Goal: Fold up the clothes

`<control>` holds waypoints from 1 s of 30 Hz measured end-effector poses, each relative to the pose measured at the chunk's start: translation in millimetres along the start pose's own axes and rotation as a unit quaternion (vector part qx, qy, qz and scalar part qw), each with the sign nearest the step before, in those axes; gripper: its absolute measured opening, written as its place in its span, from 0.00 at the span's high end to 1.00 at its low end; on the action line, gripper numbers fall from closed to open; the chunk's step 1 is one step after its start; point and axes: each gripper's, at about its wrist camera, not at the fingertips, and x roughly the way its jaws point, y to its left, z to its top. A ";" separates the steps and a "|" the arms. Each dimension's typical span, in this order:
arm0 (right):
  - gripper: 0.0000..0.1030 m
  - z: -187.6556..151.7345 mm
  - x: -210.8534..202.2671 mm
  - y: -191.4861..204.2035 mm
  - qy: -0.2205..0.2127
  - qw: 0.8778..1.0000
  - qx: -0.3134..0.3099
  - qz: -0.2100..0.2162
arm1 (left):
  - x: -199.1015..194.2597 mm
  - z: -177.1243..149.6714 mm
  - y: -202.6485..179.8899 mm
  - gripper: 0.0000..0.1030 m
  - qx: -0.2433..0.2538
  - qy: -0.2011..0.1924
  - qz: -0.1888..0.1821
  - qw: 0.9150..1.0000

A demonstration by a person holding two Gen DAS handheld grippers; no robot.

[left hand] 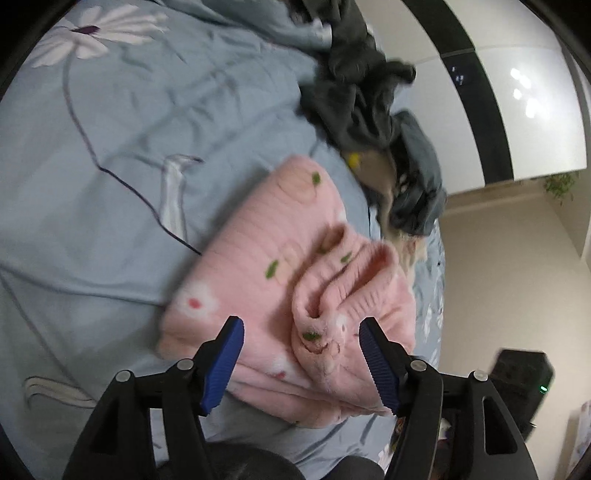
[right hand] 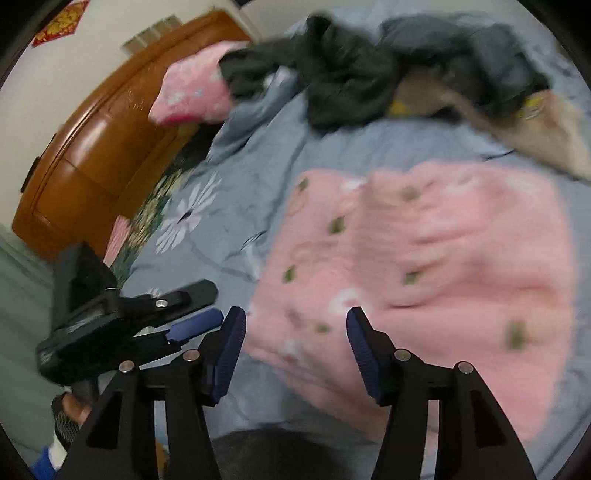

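Pink floral sweater [left hand: 280,273] sits folded on the blue bedsheet [left hand: 110,155], directly ahead of your left gripper [left hand: 301,360]. Its bunched sleeve lies between the spread, empty jaws. Right gripper [right hand: 295,350] is also spread wide, empty, beside it. Left is nearer.

I stand at a bed spread with a grey-blue quilt [left hand: 122,122] printed with large pale flowers. To the far left in my right-hand view, a curved wooden headboard [right hand: 92,147] shines orange-brown against a white wall, where a red paper decoration [right hand: 61,22] hangs. A pink flowered pillow [right hand: 192,90] leans near it. In my left-hand view, glossy white wardrobe panels [left hand: 532,103] with a black stripe catch ceiling lights, above a beige floor [left hand: 498,277].
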 end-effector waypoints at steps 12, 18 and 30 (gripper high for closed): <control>0.43 -18.5 -77.1 -106.6 -0.062 0.987 0.142 -0.043 | 68.4 -3.7 -22.2 0.33 0.022 0.058 0.003 0.998; 0.43 -26.5 -81.6 -121.8 -0.065 0.982 0.170 -0.041 | 74.7 -8.3 -41.1 0.76 0.068 0.044 0.050 0.995; 0.43 -26.0 -72.2 -112.2 -0.060 0.984 0.163 -0.033 | 1.1 15.7 -34.2 0.78 0.148 -0.051 0.097 0.983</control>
